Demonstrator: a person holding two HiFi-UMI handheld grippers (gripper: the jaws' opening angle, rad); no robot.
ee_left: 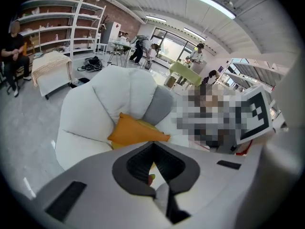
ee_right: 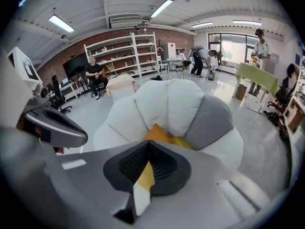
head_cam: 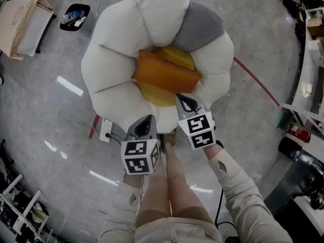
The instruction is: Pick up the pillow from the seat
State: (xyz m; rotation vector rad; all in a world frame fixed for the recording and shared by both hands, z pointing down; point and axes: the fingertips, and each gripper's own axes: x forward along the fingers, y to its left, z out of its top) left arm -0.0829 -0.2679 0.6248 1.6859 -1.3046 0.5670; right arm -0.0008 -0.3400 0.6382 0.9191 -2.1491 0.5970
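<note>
Both empty, jaws together, left gripper [head_cam: 150, 119] and right gripper [head_cam: 181, 100] hover near the orange pillow [head_cam: 164, 75], ungrasped on the flower-shaped seat [head_cam: 109, 65].

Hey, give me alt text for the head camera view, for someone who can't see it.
An orange pillow lies in the yellow centre of a flower-shaped seat, white with one grey petal, seen from steeply above. The person's left gripper and right gripper, both shut, point toward it from the seat's near side.
</note>
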